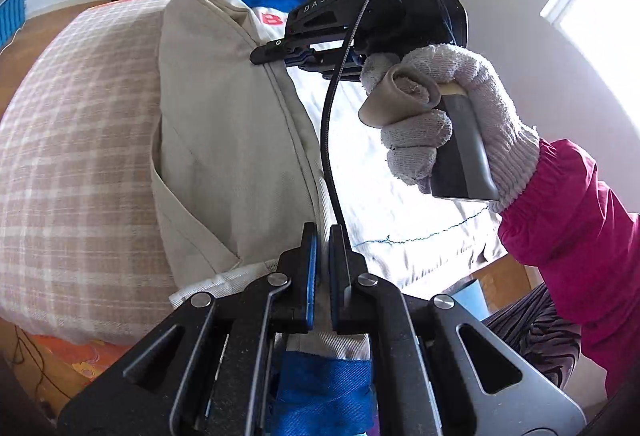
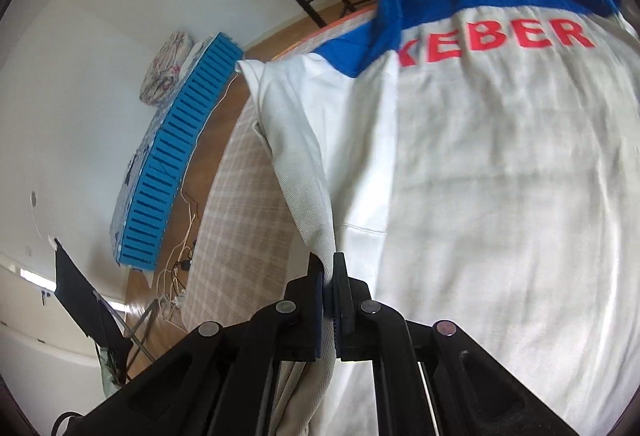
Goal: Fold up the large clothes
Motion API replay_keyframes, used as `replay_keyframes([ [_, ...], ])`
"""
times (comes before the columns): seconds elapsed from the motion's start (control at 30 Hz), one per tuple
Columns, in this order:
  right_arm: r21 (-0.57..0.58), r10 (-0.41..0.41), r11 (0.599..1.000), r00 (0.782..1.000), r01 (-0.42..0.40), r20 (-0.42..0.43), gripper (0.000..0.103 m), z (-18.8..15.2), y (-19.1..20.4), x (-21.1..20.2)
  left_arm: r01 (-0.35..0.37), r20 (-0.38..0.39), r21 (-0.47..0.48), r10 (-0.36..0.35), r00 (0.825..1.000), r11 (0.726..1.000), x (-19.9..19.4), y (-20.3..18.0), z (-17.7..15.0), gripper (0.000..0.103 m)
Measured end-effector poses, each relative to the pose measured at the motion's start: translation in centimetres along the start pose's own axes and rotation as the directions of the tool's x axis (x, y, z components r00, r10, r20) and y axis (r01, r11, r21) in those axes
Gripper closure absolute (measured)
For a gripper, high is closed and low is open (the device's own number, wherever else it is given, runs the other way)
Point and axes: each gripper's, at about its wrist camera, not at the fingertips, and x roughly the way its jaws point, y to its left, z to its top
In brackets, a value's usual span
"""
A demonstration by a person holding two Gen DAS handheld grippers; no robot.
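The shirt (image 2: 480, 175) is white with a blue top and red letters. The bed (image 1: 80, 155) has tan and white checks. The sleeve (image 1: 576, 220) is pink, the glove (image 1: 460, 95) grey.

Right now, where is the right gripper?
In the left wrist view, the right gripper sits upper centre, shut on the garment's seam edge, above the checked bed cover.

Left gripper (image 1: 323, 236) closed on beige jacket (image 1: 224, 115), fabric pinched between blue pads. Ahead and to the right, right gripper (image 1: 280, 49) gripping same jacket, held by gloved hand (image 1: 452, 107). Left of it, checked bedcover (image 1: 76, 155).
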Motion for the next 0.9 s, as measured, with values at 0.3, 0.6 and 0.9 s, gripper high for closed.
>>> replay_keyframes([
  [0.3, 0.126, -0.031, 0.991, 0.999, 0.034, -0.031, 0.102, -1.1, -5.6, 2.1, -0.038, -0.072, 0.056, 0.042, 0.997, 0.998, 3.9, -1.7, -0.7, 0.101],
  [0.6, -0.009, -0.076, 0.997, 0.997, 0.076, 0.031, 0.076, -1.7, -3.0, -1.7, 0.183, 0.051, -0.049, -0.180, 0.982, 0.982, -5.0, 1.5, -2.8, 0.072],
  [0.9, -0.126, -0.088, 0.988, 0.996, 0.088, 0.011, 0.055, -9.7, -1.2, -8.7, 0.116, 0.115, -0.213, -0.093, 0.989, 0.970, -8.4, 8.6, -7.3, 0.072],
])
